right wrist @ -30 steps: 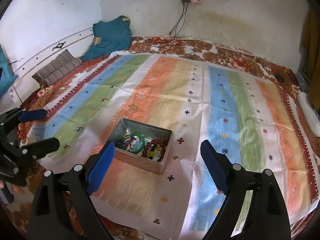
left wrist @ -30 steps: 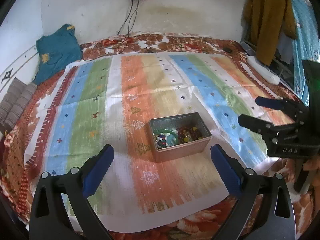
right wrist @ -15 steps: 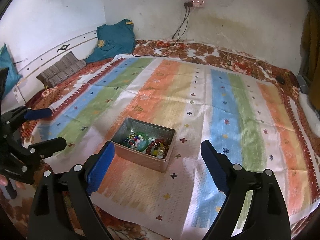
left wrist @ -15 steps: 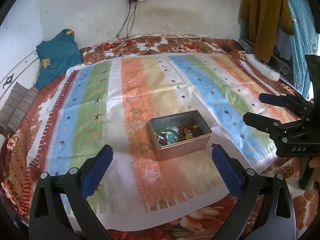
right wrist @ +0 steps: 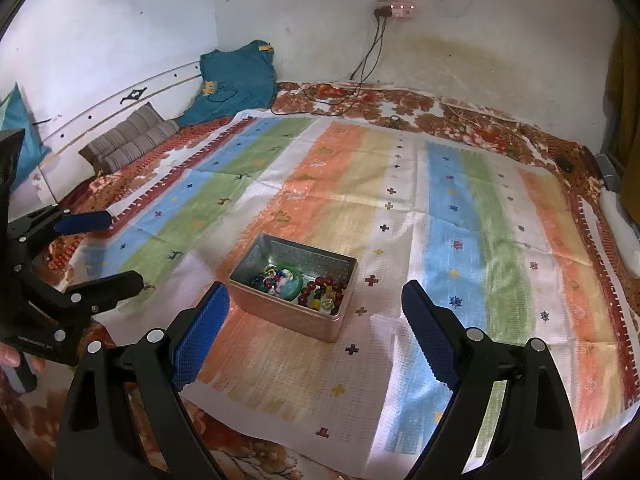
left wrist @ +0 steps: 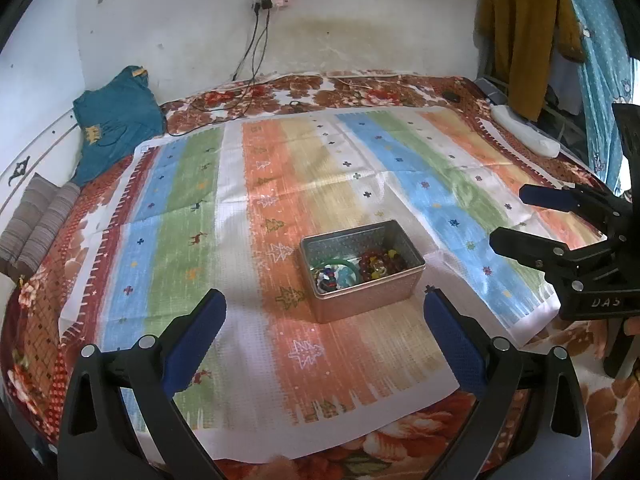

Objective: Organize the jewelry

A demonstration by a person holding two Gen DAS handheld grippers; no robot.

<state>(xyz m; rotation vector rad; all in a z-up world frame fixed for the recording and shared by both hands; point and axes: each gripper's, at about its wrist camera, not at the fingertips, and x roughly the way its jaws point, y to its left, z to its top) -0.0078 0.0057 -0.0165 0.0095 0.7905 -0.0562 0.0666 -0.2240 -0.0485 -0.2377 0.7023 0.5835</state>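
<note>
An open metal tin [left wrist: 368, 298] [right wrist: 286, 316] sits on the striped mat [left wrist: 280, 160] [right wrist: 440, 200]. Inside lie a green bangle [left wrist: 341, 263] [right wrist: 289, 270], a dark red bead bracelet [left wrist: 380, 265] [right wrist: 320, 286] and other small coloured pieces. My left gripper [left wrist: 324, 300] hovers open just in front of the tin with nothing between its blue pads [left wrist: 196, 340]. It also shows at the left edge of the right wrist view [right wrist: 122, 248]. My right gripper [right wrist: 315, 289] is open and empty too, short of the tin. In the left wrist view, the right gripper [left wrist: 510, 216] stands to the tin's right.
The mat covers a floral bedspread [left wrist: 360, 88]. A teal garment [left wrist: 116, 120] and a striped cushion [left wrist: 36, 216] lie at the far left. Cables [left wrist: 256, 48] hang from a wall socket. Clothes [left wrist: 520, 32] hang at the right, above a white object [left wrist: 524, 132].
</note>
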